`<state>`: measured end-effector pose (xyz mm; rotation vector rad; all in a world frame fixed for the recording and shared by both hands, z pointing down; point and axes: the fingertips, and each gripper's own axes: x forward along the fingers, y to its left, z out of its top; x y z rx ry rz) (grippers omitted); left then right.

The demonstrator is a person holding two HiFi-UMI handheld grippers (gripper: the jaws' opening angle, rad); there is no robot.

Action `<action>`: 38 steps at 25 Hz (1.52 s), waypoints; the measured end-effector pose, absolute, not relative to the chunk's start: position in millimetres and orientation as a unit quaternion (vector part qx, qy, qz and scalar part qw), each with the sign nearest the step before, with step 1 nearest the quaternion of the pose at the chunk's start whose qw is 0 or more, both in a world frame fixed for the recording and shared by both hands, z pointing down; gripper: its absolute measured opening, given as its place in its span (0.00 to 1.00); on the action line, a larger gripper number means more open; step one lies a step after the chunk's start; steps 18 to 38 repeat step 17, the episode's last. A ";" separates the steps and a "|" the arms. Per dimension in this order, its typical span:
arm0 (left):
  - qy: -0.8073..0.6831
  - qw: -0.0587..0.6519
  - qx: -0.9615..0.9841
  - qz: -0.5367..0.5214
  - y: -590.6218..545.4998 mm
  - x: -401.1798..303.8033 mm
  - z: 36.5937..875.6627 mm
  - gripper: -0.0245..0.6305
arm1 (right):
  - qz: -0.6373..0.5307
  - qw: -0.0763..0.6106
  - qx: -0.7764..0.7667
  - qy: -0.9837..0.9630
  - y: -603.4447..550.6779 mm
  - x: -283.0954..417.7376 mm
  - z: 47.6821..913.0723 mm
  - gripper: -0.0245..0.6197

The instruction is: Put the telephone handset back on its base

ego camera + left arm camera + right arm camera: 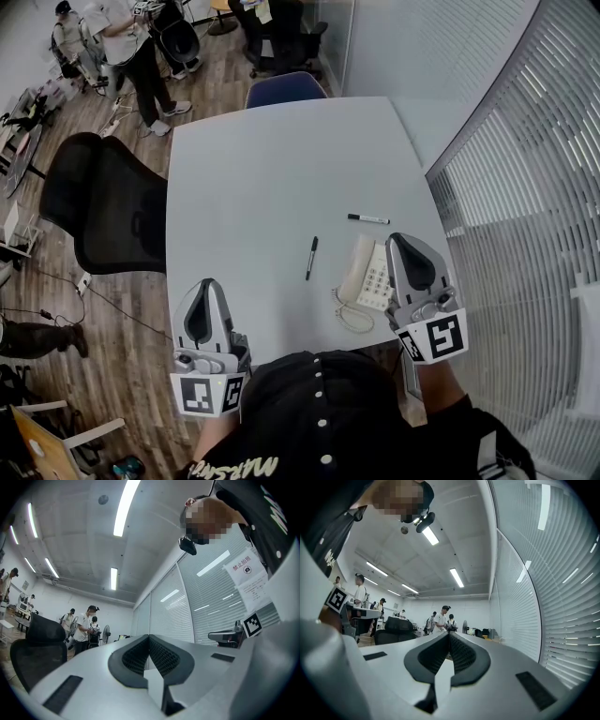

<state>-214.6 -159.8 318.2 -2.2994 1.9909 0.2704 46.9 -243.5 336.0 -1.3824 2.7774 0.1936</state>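
A cream telephone stands near the table's front right edge. Its handset [355, 268] lies along the left side of the keypad base [379, 281], and the coiled cord [352, 320] loops in front. My right gripper [397, 237] hovers just right of the phone, shut and empty, apart from the handset. My left gripper [208, 281] is at the table's front left edge, far from the phone, also shut with nothing in it. In the left gripper view the closed jaws [149, 635] point up at the room. The right gripper view shows the same of its own gripper [449, 633].
A black pen [311, 258] and a marker [368, 219] lie on the white table [272, 169]. A black office chair [103, 211] stands to the left, a blue chair [286, 89] at the far end. Window blinds [525, 206] run along the right. People stand far back.
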 end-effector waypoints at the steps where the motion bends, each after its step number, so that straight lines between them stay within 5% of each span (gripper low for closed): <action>1: 0.651 0.044 -0.752 0.089 -159.9 -214.2 317.8 0.06 | 0.062 0.016 -0.445 0.893 -243.7 47.0 336.0 0.09; 38: 0.648 0.042 -0.755 0.088 -161.7 -210.5 317.9 0.06 | 0.076 -0.001 -0.437 0.896 -242.9 41.6 340.3 0.08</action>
